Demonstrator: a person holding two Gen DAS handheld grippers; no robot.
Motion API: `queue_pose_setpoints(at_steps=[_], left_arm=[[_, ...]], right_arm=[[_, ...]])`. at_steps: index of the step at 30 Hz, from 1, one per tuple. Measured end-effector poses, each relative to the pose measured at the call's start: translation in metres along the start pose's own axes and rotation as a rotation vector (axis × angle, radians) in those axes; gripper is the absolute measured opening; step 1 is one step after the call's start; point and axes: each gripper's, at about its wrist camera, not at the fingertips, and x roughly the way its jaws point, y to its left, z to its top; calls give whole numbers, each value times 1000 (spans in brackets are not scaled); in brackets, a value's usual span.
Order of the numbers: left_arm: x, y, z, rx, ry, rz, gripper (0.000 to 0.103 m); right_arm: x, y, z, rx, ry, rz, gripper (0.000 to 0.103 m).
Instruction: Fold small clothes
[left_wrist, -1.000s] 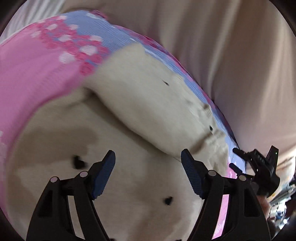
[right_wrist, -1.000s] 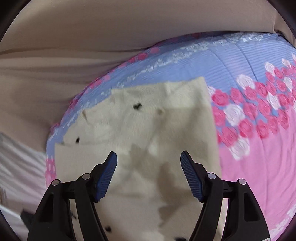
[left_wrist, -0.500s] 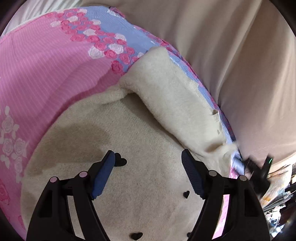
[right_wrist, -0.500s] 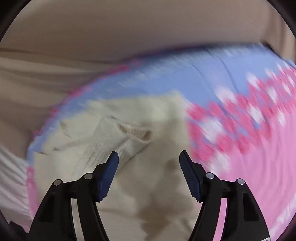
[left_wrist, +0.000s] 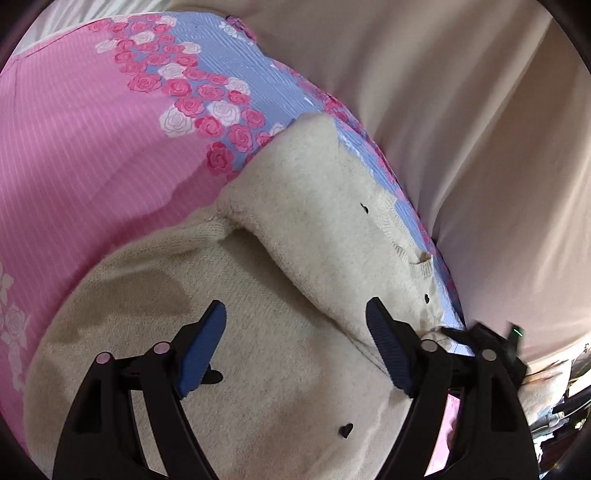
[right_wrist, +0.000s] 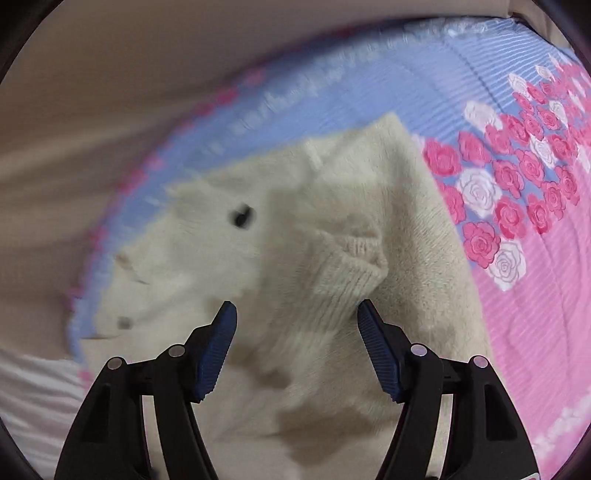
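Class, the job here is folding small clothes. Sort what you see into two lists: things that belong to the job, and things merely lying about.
Belongs to the job:
- cream knitted sweater with small black hearts
- left gripper, jaws just opening, nothing between them
- right gripper, open above the sweater

Just lying about:
- rose-patterned pink and blue bedspread
- beige sheet

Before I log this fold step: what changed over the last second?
The sleeve now lies folded across the cream sweater; a second ago that side lay flat. The left gripper has just been opening, nothing between its fingers. The right gripper stays open and empty. The sweater remains on the floral quilt.
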Motion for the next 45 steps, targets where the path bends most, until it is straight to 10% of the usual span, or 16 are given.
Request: queue_pose_setpoints(at_steps=[2,3,4,6,8,9,12,19,21,23,27,30,32,39,45], left_arm=[[0,-1,-2,4,9,-5,77],[1,-1,-3,6,16,-3,77],[1,0,-3,6,20,-4,77],[-2,2,-4,3,21,-11,77],[-3,5,-3,1,16,-15,77],[-1,7,-3,-2,17,-12,77],[7,11,-3,-31,36,-2,77],[18,16,9,-114,13,-8,77],[25,22,17,-177,19,-30,77],[29,26,24,-232,21,-57,77],[38,45,38,-427,20,-149,76],[34,51,51,-501,-34,-228,44],[21,51,56,-488,-98,-232,40],[36,75,44,-454,-92,-152,22],[26,73,40,-423,-88,-150,21]], right_arm=[[-7,17,0,-87,-71,-29,52],[-14,18,-1,-96,-90,53,21],[-26,12,-3,-83,-119,157,17],[-58,-15,-13,-76,-217,377,16],[-65,-47,-25,-75,-266,347,30],[-55,-63,-31,-57,-242,266,55],[-44,-102,-46,20,-190,298,46],[-43,-85,-34,-31,-149,310,60],[-38,-80,-30,-41,-146,302,49],[-39,-81,-30,-48,-135,323,12],[-74,-64,-26,-101,-196,418,11],[-134,-49,-22,-211,-303,505,10],[-165,-35,-19,-323,-382,467,9],[-40,-62,-1,-343,-175,165,9],[-49,-83,-10,-269,-223,255,9]])
